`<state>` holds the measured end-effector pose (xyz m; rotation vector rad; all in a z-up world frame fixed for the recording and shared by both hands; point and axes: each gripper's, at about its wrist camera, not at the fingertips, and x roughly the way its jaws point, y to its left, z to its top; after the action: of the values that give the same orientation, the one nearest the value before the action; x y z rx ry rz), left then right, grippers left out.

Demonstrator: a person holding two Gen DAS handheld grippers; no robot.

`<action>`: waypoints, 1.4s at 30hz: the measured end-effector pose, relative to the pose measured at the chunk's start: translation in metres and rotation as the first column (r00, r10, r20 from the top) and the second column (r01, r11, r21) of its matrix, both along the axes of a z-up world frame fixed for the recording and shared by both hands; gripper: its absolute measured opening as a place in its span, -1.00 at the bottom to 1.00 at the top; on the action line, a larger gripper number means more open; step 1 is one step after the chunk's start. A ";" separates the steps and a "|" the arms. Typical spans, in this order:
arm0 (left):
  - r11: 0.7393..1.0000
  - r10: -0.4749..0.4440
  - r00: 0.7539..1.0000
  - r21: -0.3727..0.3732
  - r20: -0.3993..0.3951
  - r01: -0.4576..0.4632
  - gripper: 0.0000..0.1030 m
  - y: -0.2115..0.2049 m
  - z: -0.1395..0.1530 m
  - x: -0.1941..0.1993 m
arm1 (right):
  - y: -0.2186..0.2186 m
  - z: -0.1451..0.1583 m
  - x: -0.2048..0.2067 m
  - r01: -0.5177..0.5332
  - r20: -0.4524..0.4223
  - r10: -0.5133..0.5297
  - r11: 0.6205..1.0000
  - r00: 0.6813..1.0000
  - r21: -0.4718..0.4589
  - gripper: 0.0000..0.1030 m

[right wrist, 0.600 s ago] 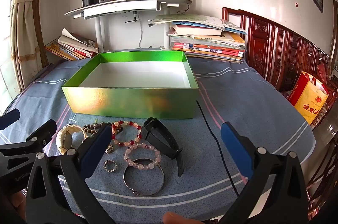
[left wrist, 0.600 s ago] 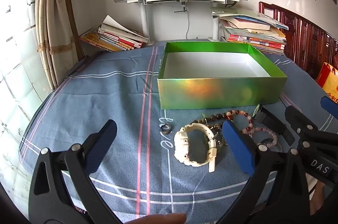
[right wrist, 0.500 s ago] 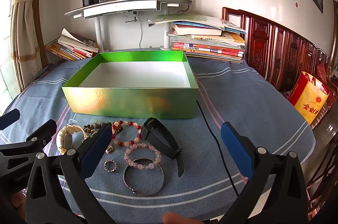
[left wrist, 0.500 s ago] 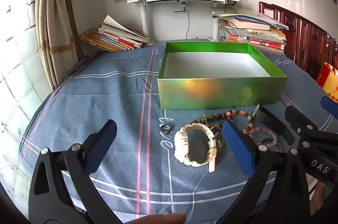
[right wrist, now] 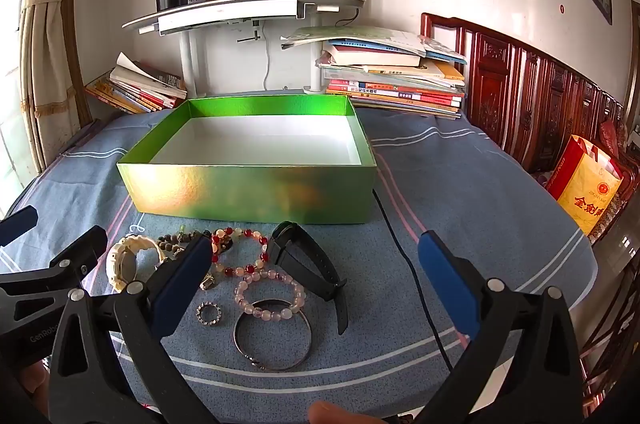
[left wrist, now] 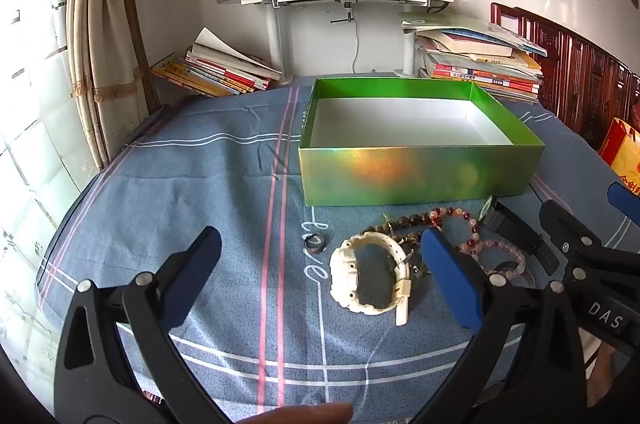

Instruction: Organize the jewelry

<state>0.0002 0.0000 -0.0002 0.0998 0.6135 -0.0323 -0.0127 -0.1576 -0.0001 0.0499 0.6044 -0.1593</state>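
With both hand-held grippers, left (left wrist: pixel 320 264) and right (right wrist: pixel 316 272), spread apart and empty, the light, slippery jewelry (right wrist: pixel 256 272) lies near the surface's front edge before the box (right wrist: pixel 248 196), best pinched across bands.

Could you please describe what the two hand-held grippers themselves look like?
Left hand-held gripper and right hand-held gripper match: black plastic frames with triangular cut-outs and silver rivets, ending in blue textured pads. White lettering marks each body.
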 end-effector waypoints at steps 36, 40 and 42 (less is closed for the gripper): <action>1.000 0.001 1.000 0.005 -0.008 0.000 0.92 0.000 -0.002 0.001 | 0.001 -0.001 0.002 0.000 -0.005 0.000 1.000 1.000 -0.002 0.95; 1.000 0.001 1.000 0.005 -0.009 -0.001 0.92 0.000 -0.002 0.001 | 0.001 -0.001 0.002 0.000 -0.006 0.000 1.000 1.000 -0.001 0.95; 1.000 0.001 1.000 0.005 -0.009 -0.001 0.92 0.000 -0.002 0.001 | 0.001 0.000 0.002 0.001 -0.007 -0.001 1.000 1.000 -0.001 0.95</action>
<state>0.0011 0.0002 -0.0022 0.1047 0.6231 -0.0303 -0.0105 -0.1562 -0.0006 0.0483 0.6112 -0.1605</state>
